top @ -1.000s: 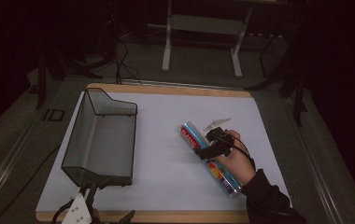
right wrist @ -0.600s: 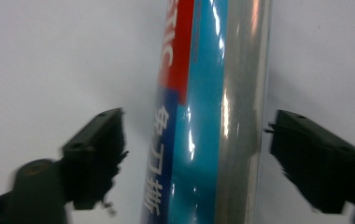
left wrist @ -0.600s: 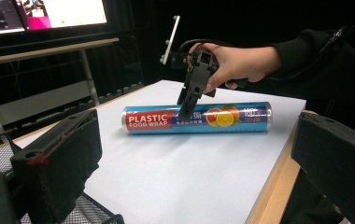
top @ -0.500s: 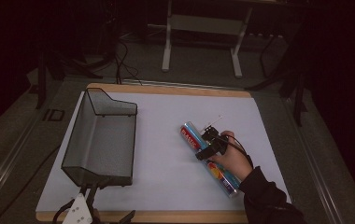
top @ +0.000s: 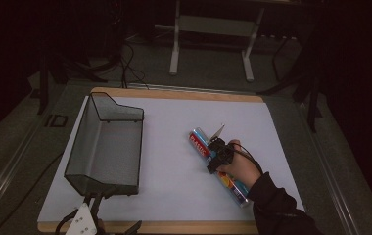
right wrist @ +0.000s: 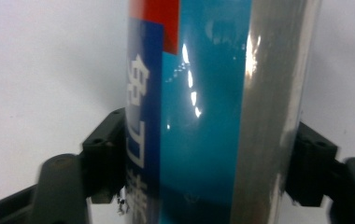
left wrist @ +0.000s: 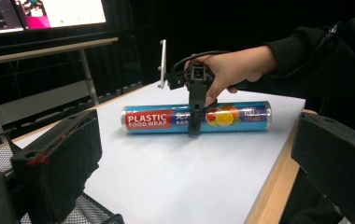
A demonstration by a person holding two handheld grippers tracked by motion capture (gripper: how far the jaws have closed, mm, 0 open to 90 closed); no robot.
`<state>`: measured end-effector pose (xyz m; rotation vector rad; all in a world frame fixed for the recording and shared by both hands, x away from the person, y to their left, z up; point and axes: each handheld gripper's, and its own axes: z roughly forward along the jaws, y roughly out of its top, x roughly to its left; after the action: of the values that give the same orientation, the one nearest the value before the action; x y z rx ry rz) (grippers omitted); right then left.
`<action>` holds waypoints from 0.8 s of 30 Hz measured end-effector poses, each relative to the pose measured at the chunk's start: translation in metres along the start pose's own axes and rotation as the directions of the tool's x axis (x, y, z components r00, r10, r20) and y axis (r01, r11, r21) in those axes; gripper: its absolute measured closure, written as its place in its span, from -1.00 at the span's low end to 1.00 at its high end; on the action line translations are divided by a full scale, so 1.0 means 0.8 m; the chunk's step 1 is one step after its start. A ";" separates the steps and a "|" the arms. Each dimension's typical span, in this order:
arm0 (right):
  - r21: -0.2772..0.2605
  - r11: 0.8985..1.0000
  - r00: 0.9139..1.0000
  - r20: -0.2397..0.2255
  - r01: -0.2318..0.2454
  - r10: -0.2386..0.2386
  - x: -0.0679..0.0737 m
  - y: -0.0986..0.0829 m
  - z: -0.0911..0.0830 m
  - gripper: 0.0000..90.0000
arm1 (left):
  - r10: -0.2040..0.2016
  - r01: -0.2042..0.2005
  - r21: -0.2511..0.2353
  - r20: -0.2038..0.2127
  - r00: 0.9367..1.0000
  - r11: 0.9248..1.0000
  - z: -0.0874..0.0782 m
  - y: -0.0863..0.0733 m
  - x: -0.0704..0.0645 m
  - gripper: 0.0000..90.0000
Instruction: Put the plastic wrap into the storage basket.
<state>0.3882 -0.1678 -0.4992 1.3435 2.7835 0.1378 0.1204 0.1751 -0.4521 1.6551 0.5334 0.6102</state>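
1. the plastic wrap roll (top: 218,164) lay diagonally at the frame's lower right of centre, on the table (top: 174,132).
2. the right gripper (top: 215,157) had its fingers closed around the roll's middle.
3. the left gripper (top: 87,223), fingers spread open, sat at the bottom-left edge.
4. bare table separated the roll from the mesh basket (top: 106,144) at left.
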 end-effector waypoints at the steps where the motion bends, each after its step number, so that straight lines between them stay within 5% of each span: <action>1: 0.012 1.000 1.000 -0.004 -0.003 0.004 -0.001 0.001 0.001 -0.36 | 0.002 -0.002 0.002 0.000 1.000 1.000 0.000 0.000 0.000 -0.94; 6: 0.071 0.997 1.000 -0.003 -0.003 0.004 -0.001 0.007 0.005 -0.33 | 0.003 -0.003 0.003 -0.001 1.000 1.000 0.000 0.000 0.000 -0.94; 10: 0.069 0.997 1.000 -0.017 -0.021 0.022 -0.004 0.007 0.003 -0.31 | 0.002 -0.002 0.005 -0.003 1.000 1.000 0.000 0.000 0.000 -0.94; 17: 0.037 0.998 0.998 -0.043 -0.046 0.047 -0.007 0.009 -0.010 -0.30 | 0.007 -0.007 0.011 -0.005 1.000 1.000 0.001 0.000 0.000 -0.94; 24: -0.058 0.995 0.994 -0.076 -0.078 0.074 -0.011 0.016 -0.041 -0.30 | 0.009 -0.008 0.013 -0.007 1.000 1.000 0.002 0.000 0.000 -0.94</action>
<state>0.4014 -0.1689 -0.4650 1.4594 2.7627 0.2781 0.1210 0.1740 -0.4526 1.6687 0.5364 0.6198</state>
